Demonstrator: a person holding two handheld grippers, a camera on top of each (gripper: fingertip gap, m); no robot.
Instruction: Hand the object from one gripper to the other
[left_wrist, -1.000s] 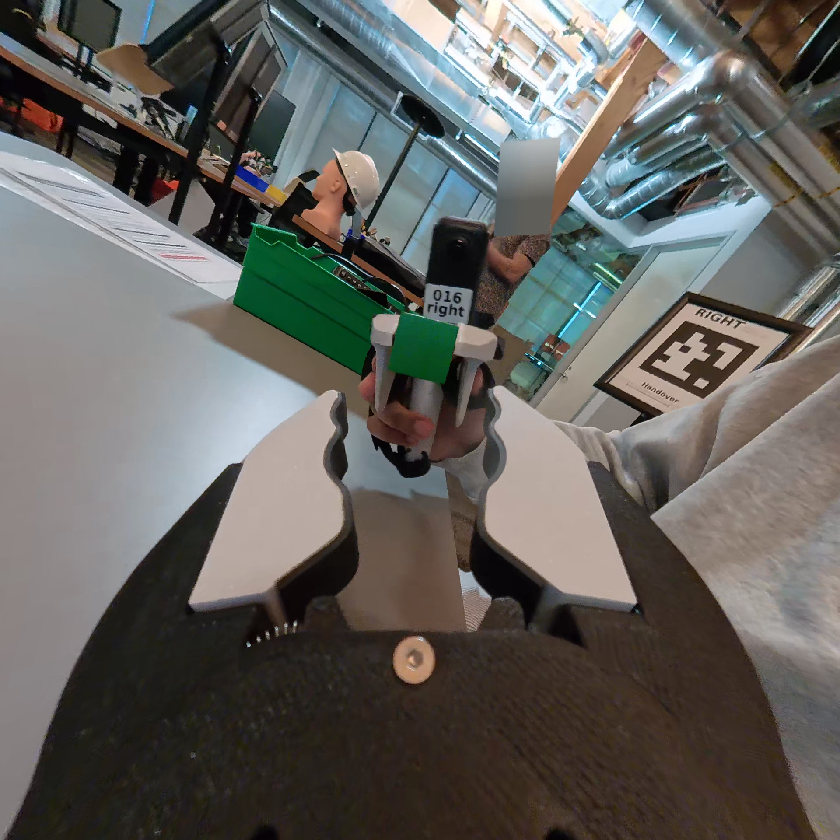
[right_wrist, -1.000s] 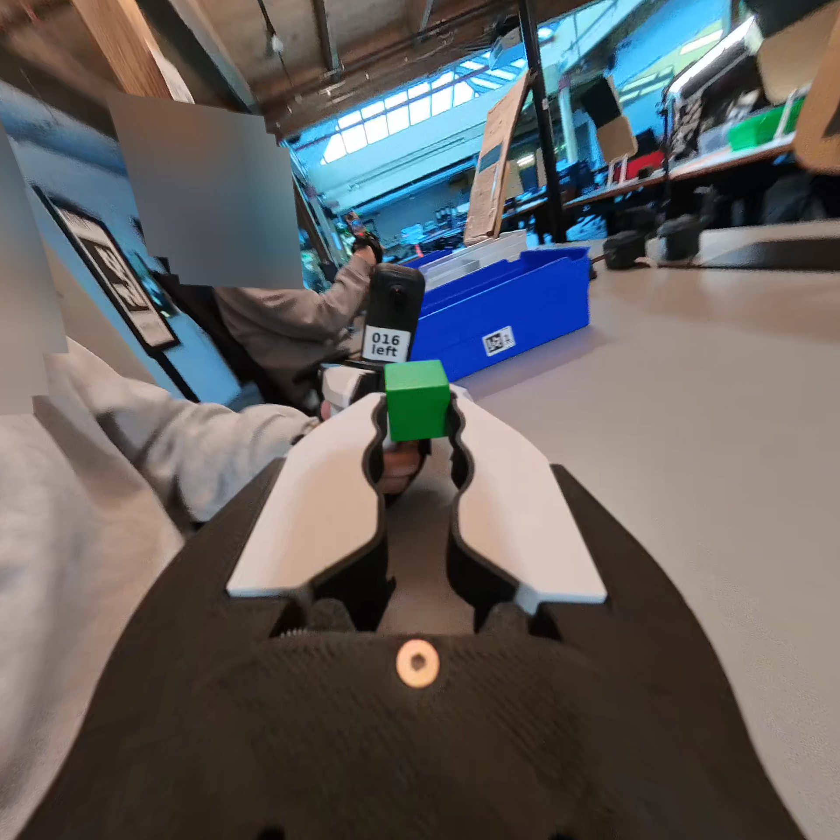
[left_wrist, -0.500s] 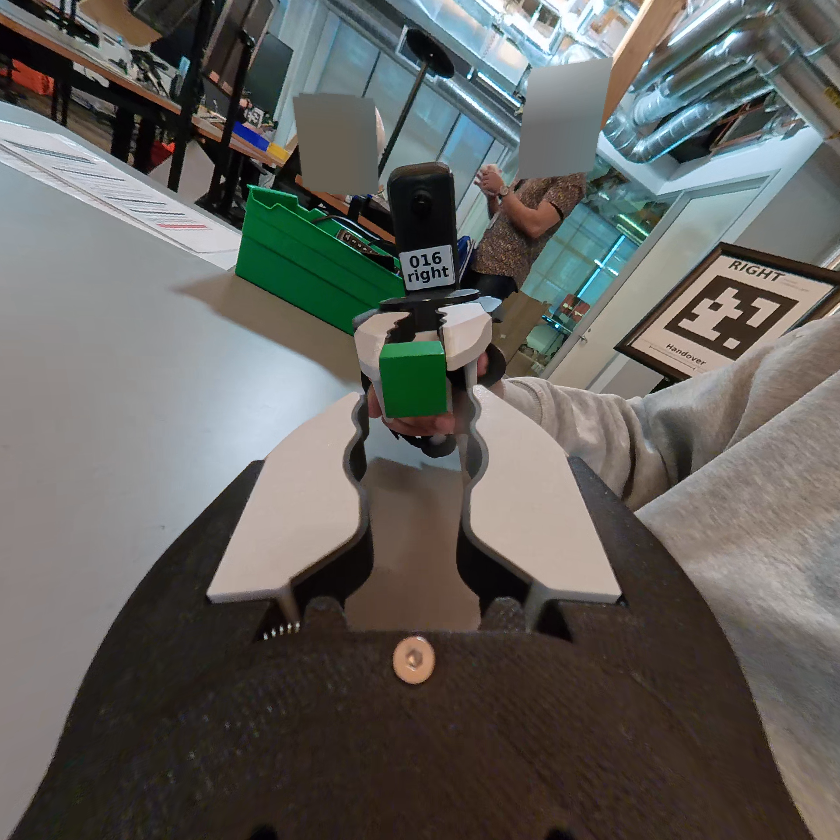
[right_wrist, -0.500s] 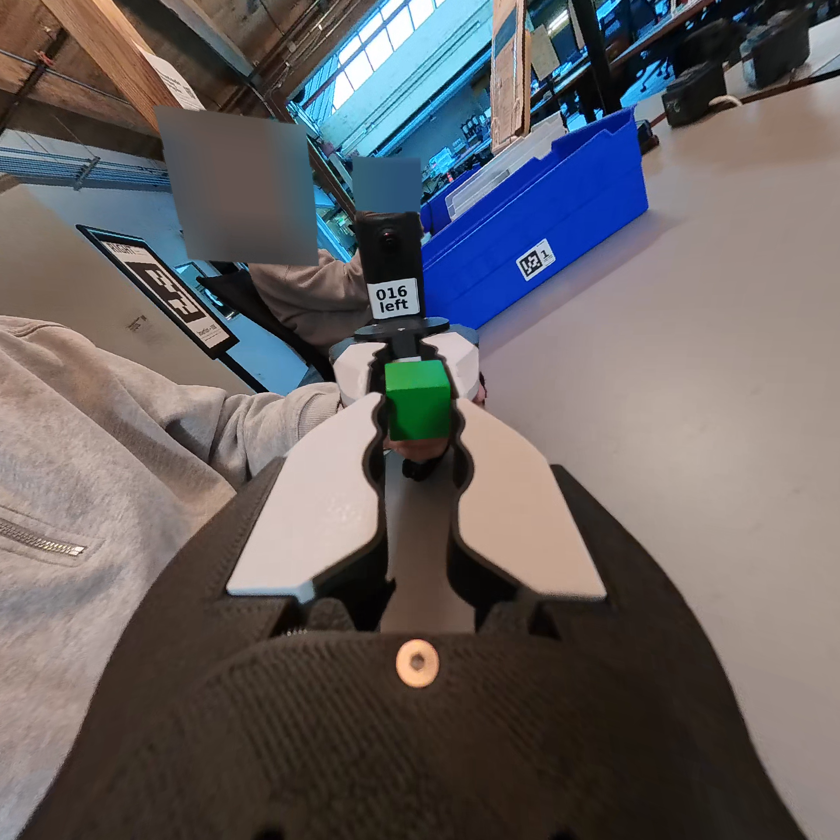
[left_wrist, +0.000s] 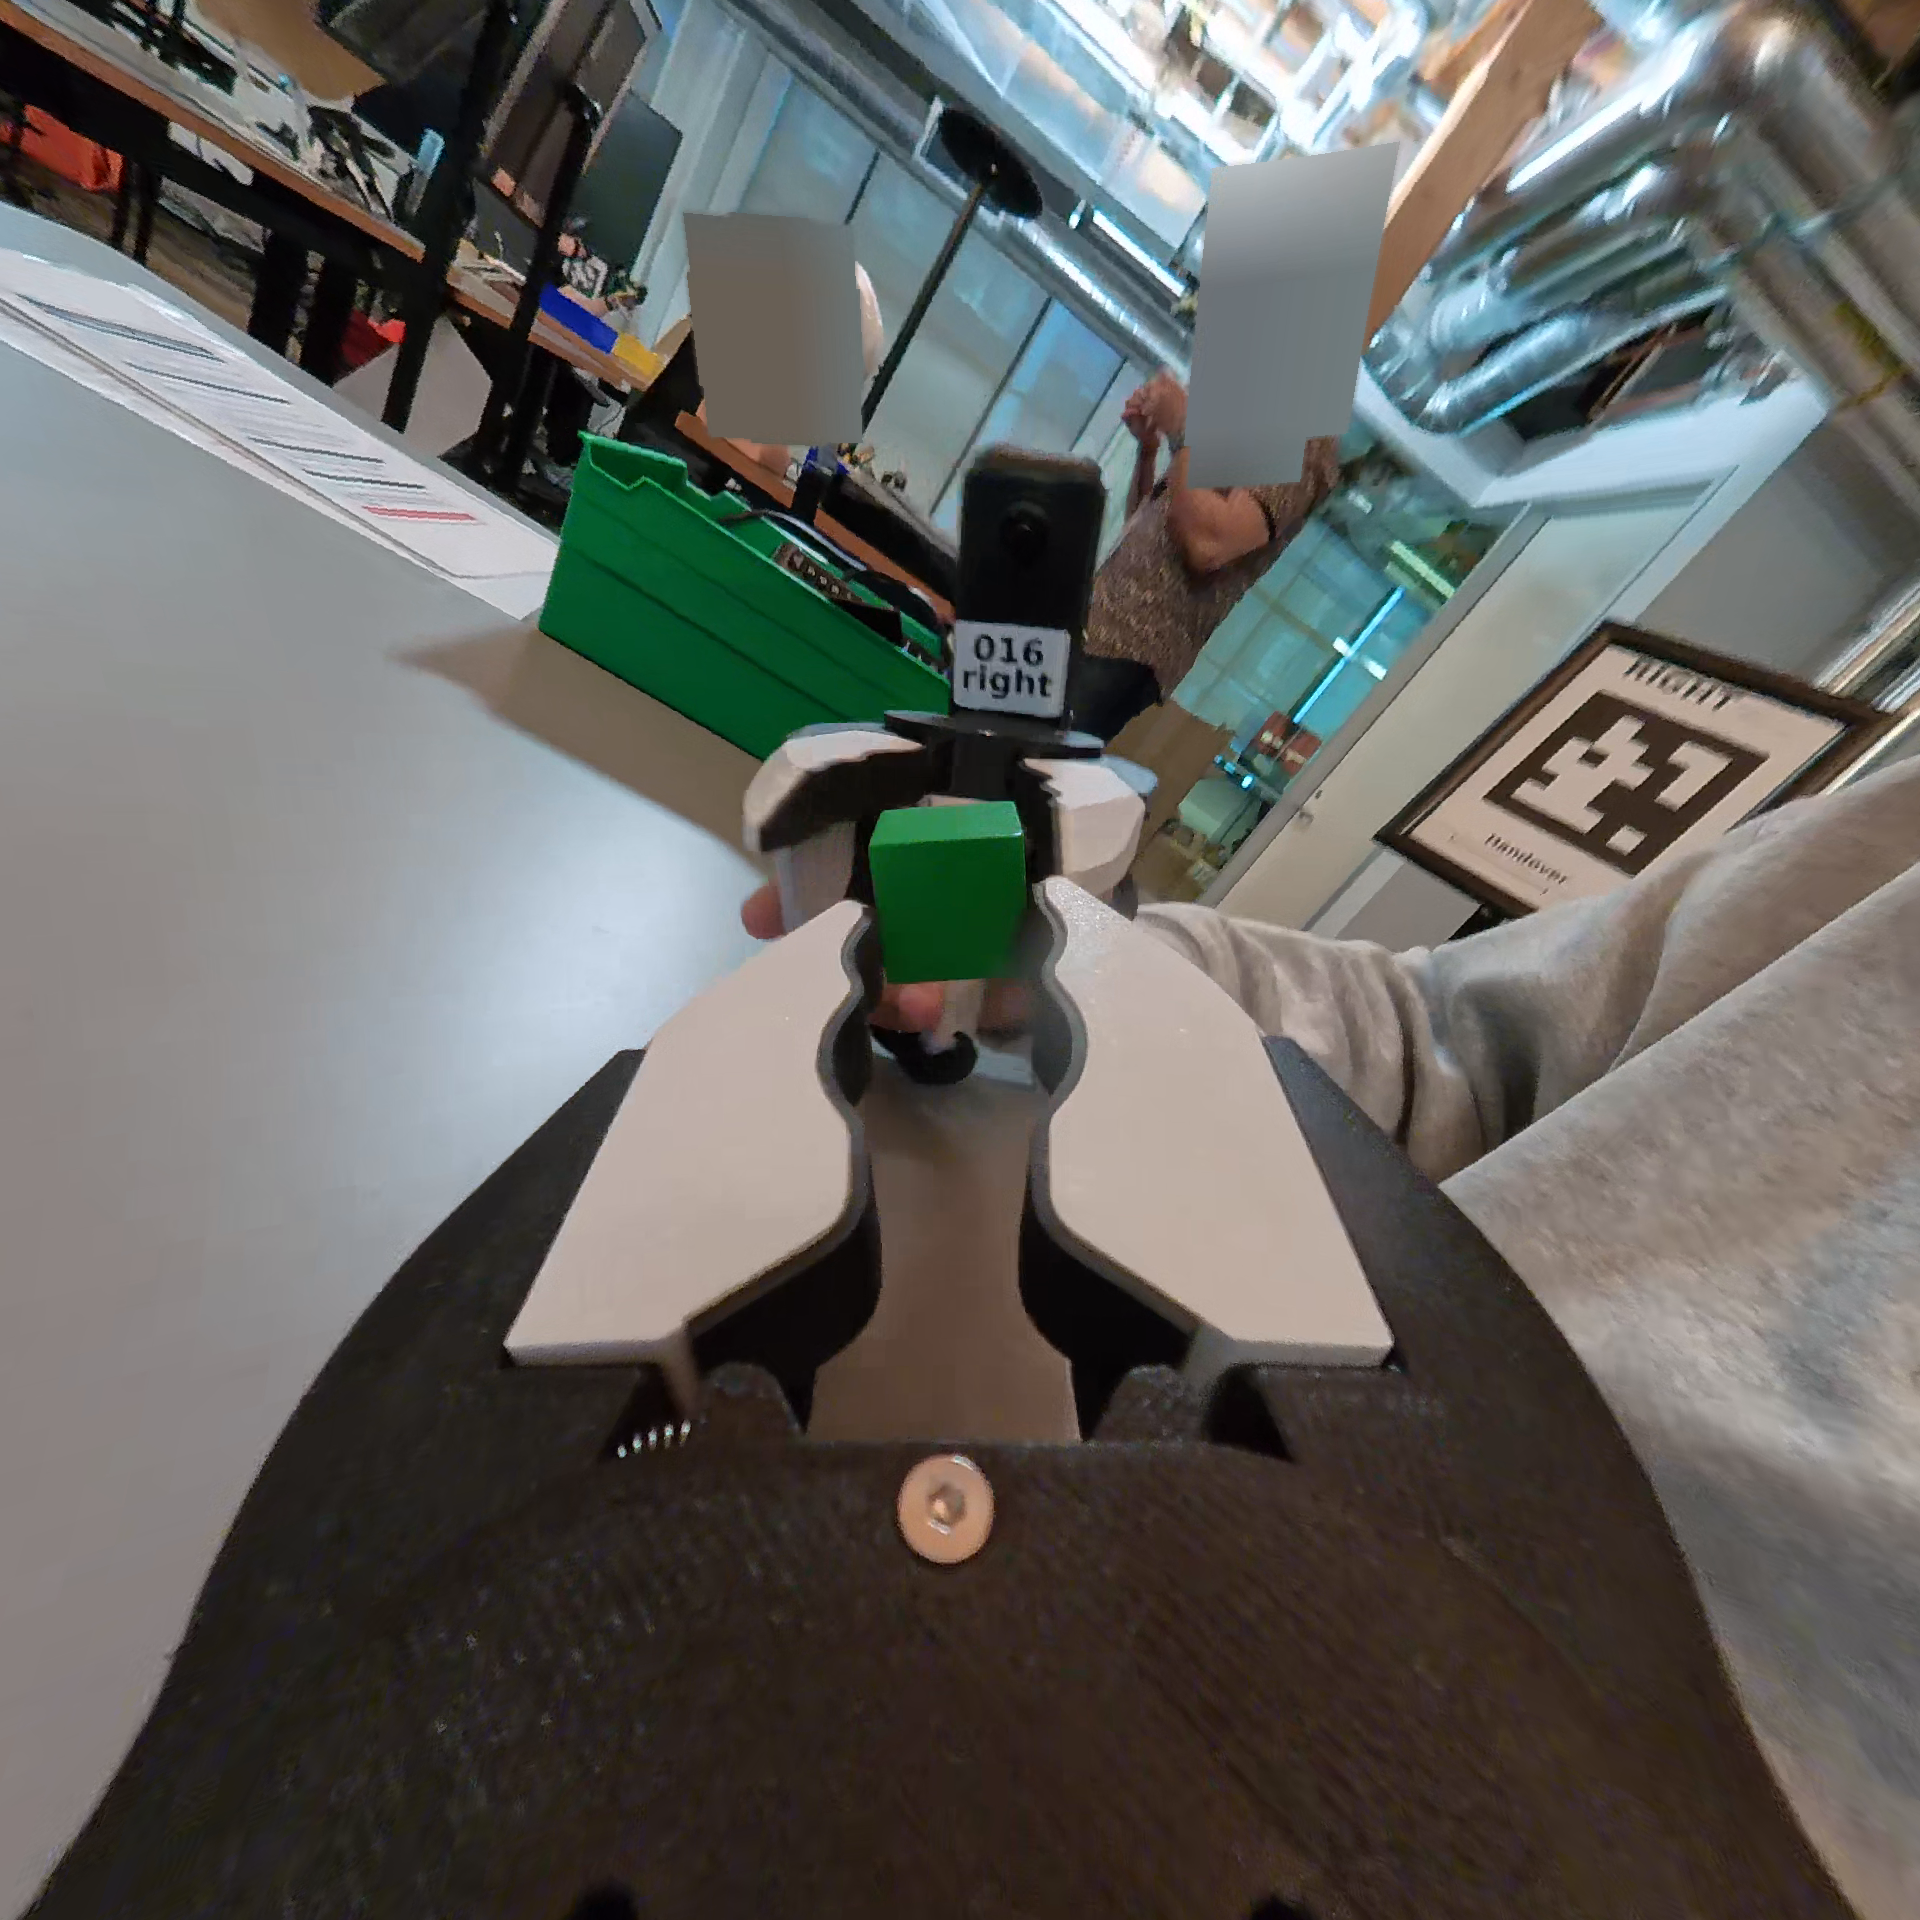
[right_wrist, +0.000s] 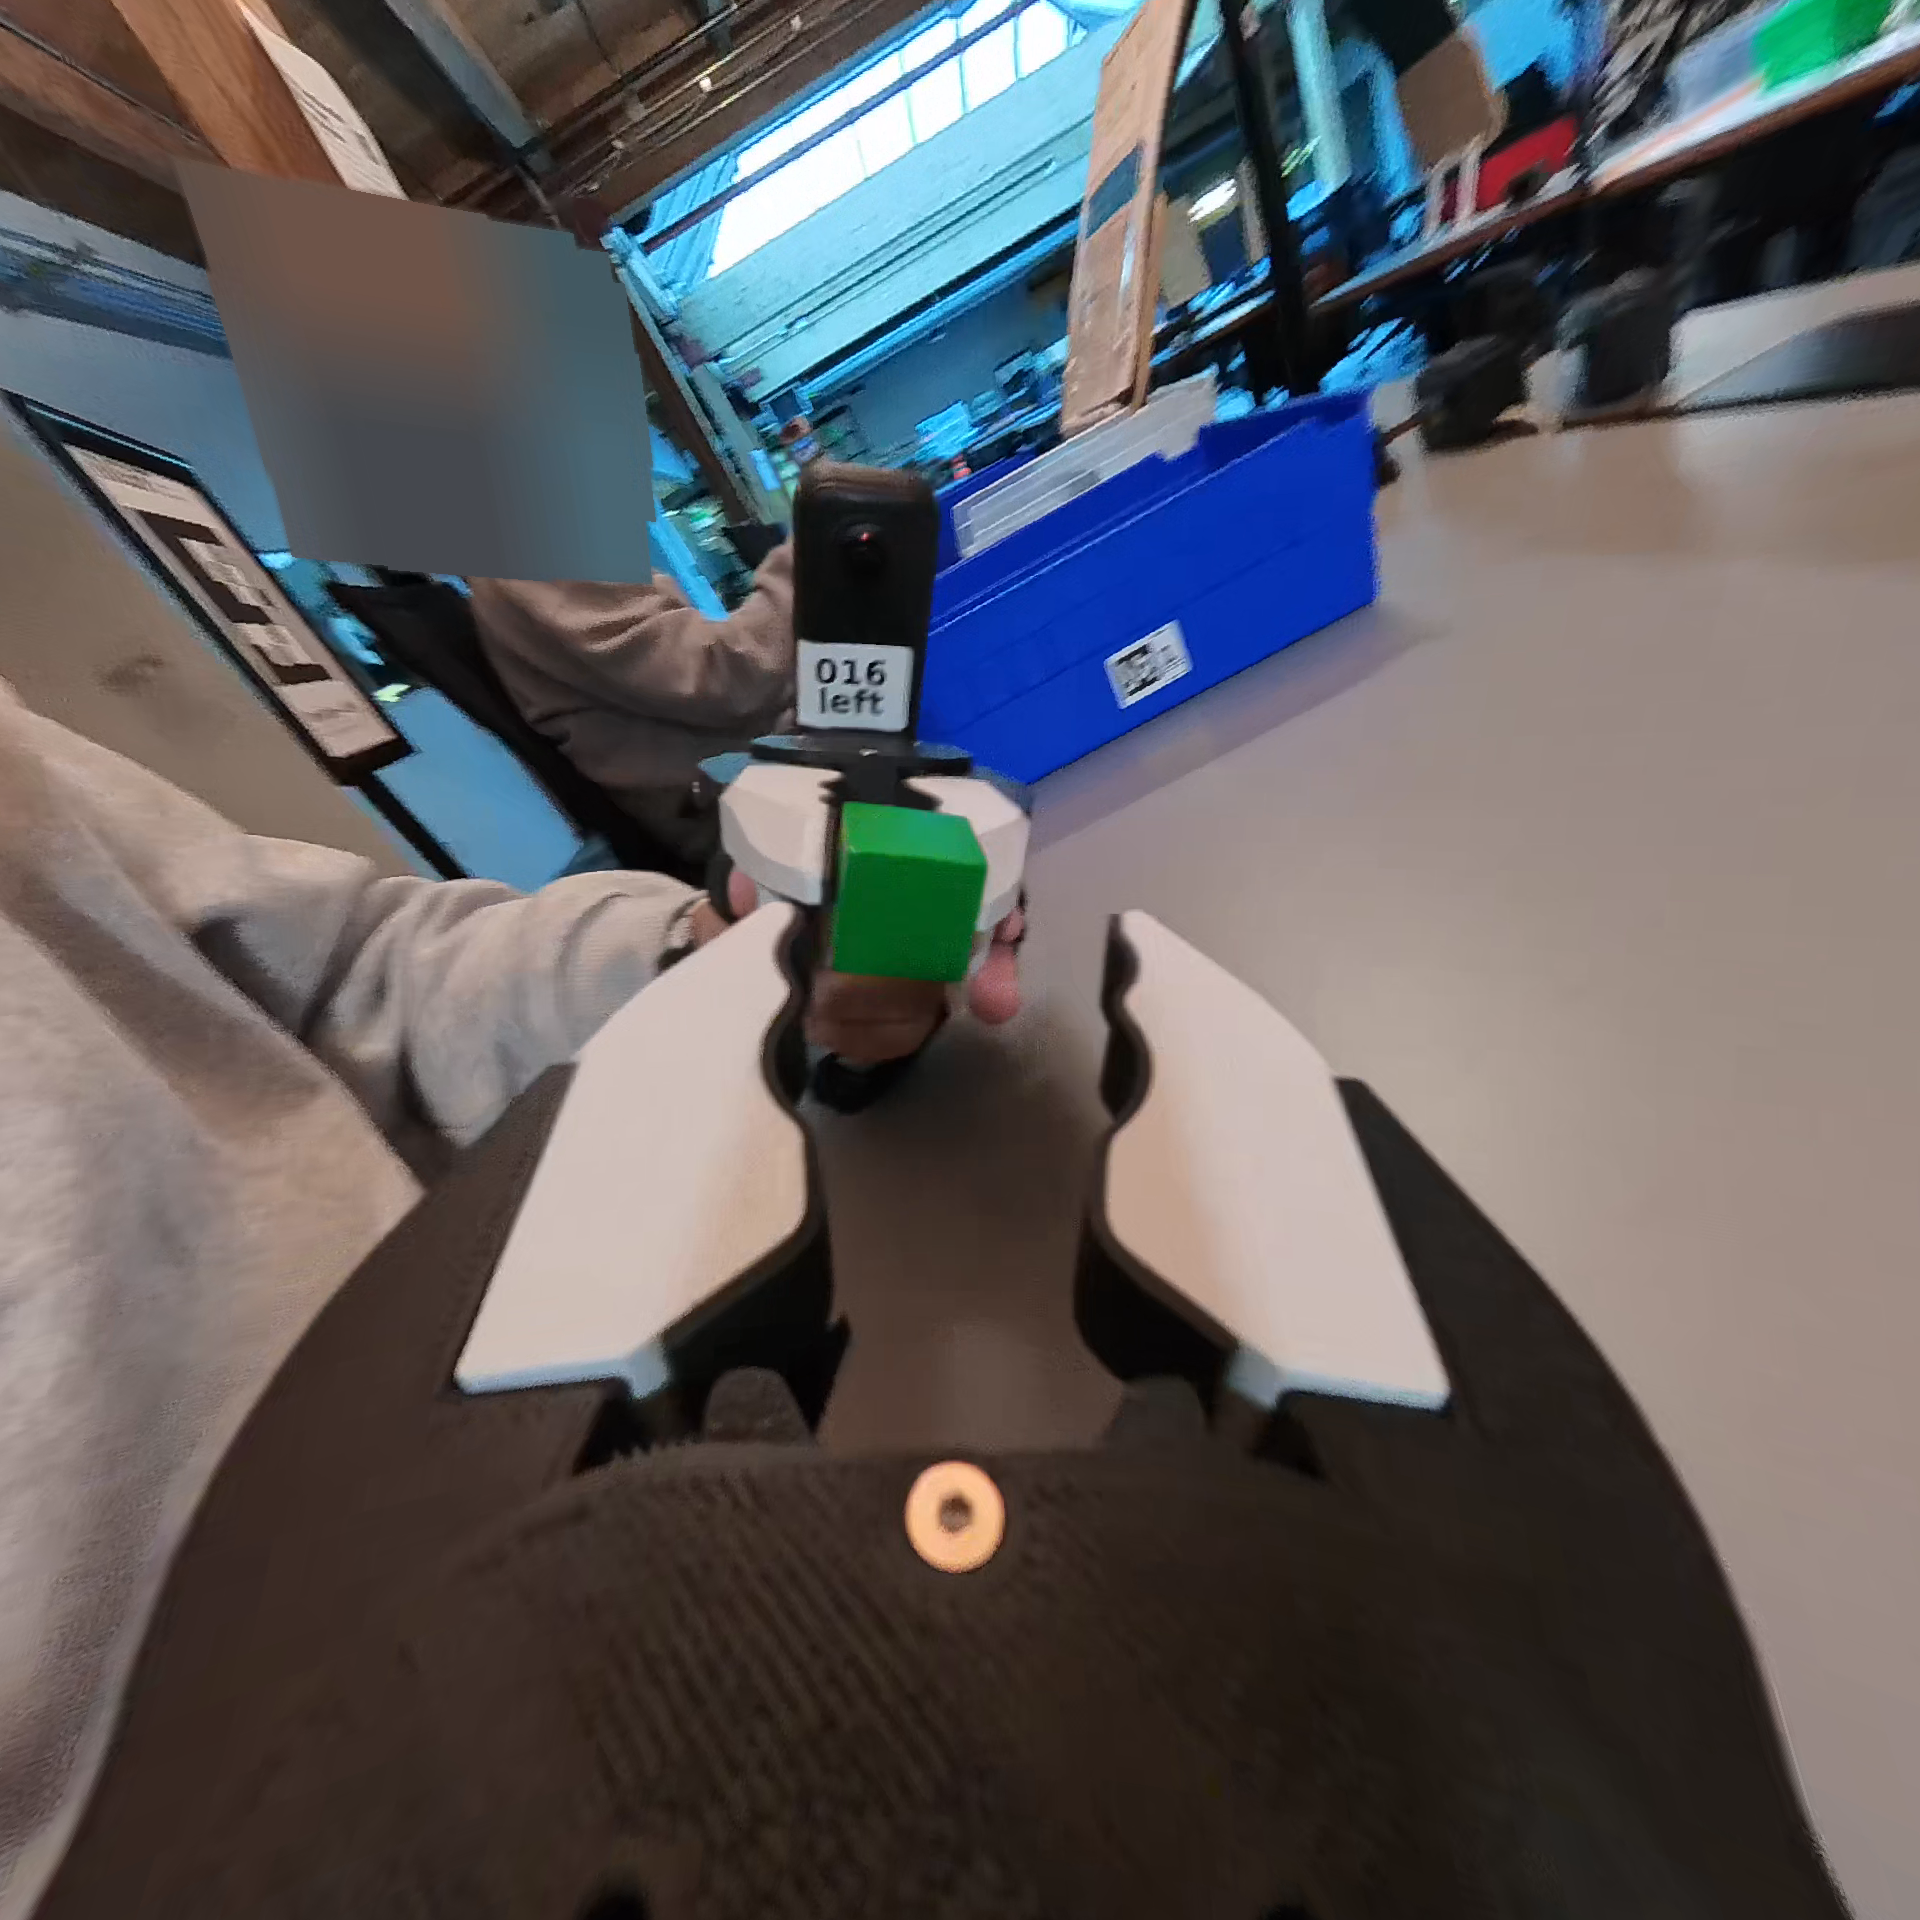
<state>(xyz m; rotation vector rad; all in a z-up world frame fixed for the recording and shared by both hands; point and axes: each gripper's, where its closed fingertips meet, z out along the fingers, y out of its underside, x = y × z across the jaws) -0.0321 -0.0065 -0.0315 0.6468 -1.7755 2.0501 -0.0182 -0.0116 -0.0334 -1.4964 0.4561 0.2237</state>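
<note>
**Cube pinched by the left gripper, right gripper spread beside it**

The green cube (left_wrist: 948, 896) sits between the tips of the left gripper (left_wrist: 951, 925), whose two fingers press against its side faces — a grip at the very ends of the fingers, which leaves most of the cube standing proud in front and above, free for the other tool to reach or let go. The right gripper (right_wrist: 951, 935) faces it head-on with its fingers parted wide; its left finger (right_wrist: 665, 1143) lies close beside the cube, the other well clear, so it holds nothing. Whether that near finger touches the cube cannot be told from the blurred right wrist view.

Both tools are held level above the grey table (left_wrist: 260, 883), pointed straight at one another, tips nearly meeting. A grey sleeve (left_wrist: 1507, 1039) runs in from the right of the left wrist view, the forearm bent in toward the body's middle; the hand (right_wrist: 894, 1013) under the left tool wraps its handle from below. Judged from this, the cube rests with the left side alone — the transfer looks done or nearly so.

A green bin (left_wrist: 707, 613) and a blue bin (right_wrist: 1153, 634) stand farther off on the table.
</note>
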